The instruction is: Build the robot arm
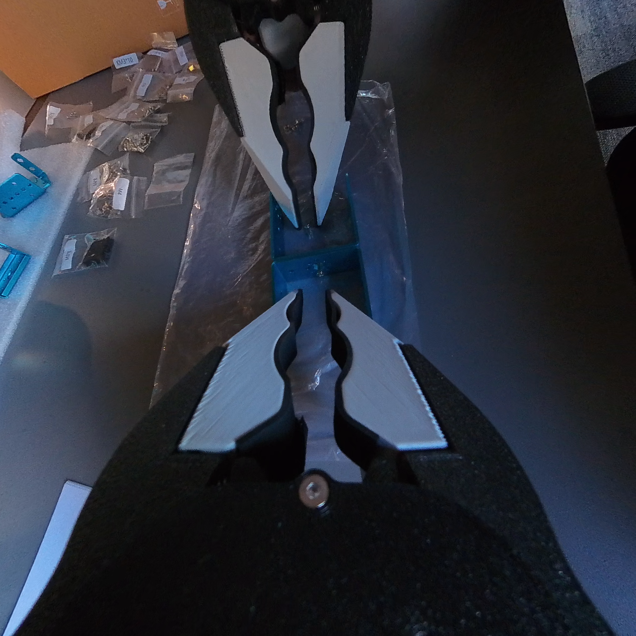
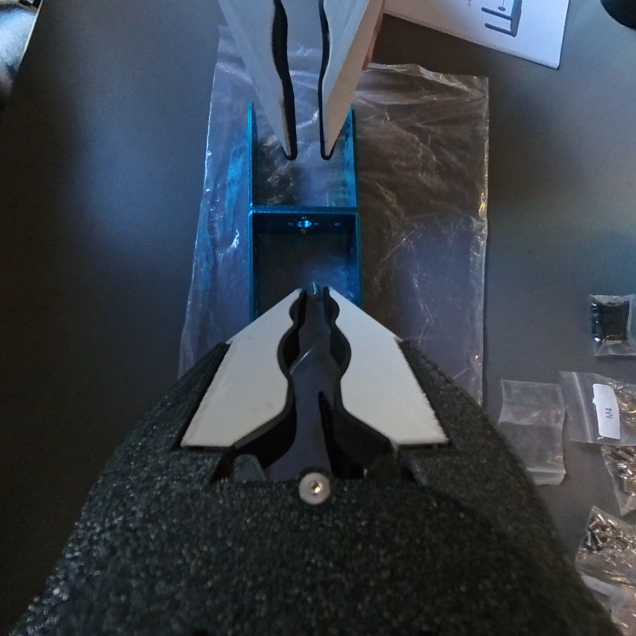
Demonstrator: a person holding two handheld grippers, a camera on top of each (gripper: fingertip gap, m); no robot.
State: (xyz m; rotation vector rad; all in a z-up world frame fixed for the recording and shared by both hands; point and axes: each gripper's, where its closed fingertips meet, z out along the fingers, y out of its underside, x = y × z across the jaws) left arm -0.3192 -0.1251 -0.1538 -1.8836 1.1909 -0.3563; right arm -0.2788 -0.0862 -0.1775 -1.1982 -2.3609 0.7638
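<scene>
Blue metal bracket (image 2: 304,223), H-shaped with a cross wall pierced by holes, lies on a clear plastic bag (image 2: 420,206) on the dark table (image 2: 103,172), directly at twelve o'clock from both grippers, which face each other across it. Right gripper (image 2: 314,290) has its fingers narrowly parted, with a small screw (image 2: 314,288) at the tips; whether they pinch it I cannot tell. Left gripper (image 1: 314,290) also shows a narrow gap, its tips inside the bracket's open end, gripping nothing visible. Small zip bags of hardware (image 2: 605,413) sit at three o'clock in the right wrist view, a white booklet (image 2: 499,31) at one o'clock.
</scene>
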